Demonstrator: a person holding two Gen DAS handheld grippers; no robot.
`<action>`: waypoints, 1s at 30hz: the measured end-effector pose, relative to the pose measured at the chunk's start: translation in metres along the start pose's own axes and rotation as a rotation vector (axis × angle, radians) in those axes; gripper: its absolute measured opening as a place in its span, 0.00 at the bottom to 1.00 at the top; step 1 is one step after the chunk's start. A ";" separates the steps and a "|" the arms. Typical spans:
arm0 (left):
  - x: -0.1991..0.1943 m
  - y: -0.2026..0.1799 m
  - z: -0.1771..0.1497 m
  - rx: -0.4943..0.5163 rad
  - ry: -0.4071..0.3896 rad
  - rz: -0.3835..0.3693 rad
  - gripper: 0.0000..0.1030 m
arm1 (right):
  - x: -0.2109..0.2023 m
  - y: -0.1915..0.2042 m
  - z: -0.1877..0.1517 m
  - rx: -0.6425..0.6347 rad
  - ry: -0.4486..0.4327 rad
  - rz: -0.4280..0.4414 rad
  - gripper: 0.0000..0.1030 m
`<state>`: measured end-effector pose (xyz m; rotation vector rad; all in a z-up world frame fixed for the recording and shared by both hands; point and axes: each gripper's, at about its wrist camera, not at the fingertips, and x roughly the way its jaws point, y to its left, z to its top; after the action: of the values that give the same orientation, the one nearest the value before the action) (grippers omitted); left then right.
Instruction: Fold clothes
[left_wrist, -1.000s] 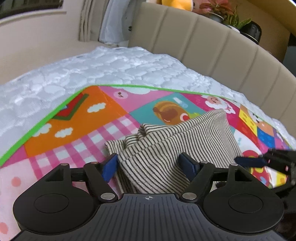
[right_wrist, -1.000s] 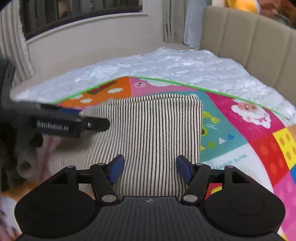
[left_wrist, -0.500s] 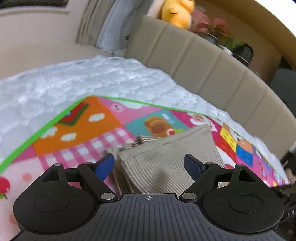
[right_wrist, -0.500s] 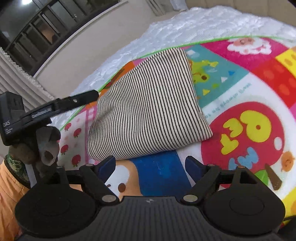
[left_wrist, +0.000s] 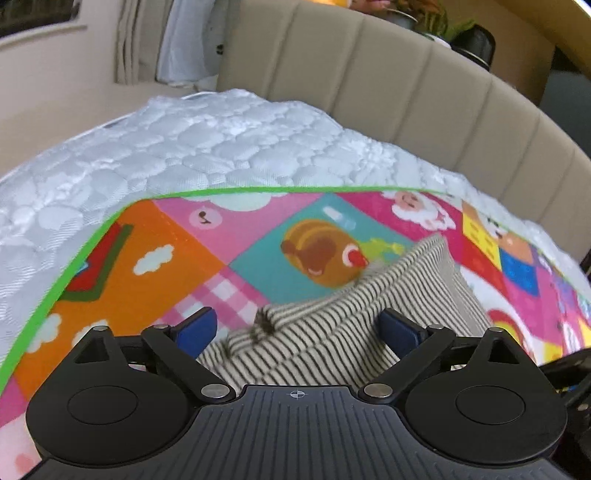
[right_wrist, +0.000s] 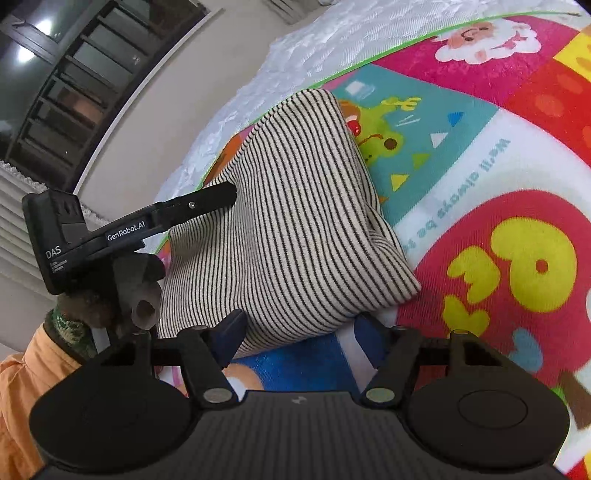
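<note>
Both tongs spread, empty — the right (right_wrist: 295, 332) has backed off the folded shirt (right_wrist: 295, 206), the left (left_wrist: 299, 332) hovers over it; folding looks finished.

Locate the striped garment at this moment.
The folded striped garment lies on the colourful play mat, near its green-edged corner. In the right wrist view it is left of centre, with the left gripper open over its near-left end.

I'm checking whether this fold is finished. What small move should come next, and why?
Probably draw both grippers back off the shirt. It already lies as a compact folded bundle on the mat. The left gripper and right gripper both stand open at its near edge, gripping nothing, so little seems left to fold.
</note>
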<state>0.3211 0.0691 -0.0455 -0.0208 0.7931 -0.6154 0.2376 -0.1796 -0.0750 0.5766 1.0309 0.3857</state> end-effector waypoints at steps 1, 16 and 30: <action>0.004 0.003 0.002 -0.013 0.003 -0.011 0.97 | 0.001 -0.001 0.001 0.000 0.000 0.002 0.64; 0.002 -0.001 -0.029 -0.193 0.090 -0.121 0.90 | -0.003 0.019 0.047 -0.242 -0.112 -0.232 0.64; -0.047 -0.056 -0.047 -0.190 0.106 -0.315 0.83 | -0.054 0.073 0.027 -0.562 -0.274 -0.295 0.75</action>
<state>0.2352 0.0570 -0.0345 -0.2930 0.9581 -0.8414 0.2338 -0.1592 0.0168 -0.0316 0.6842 0.3059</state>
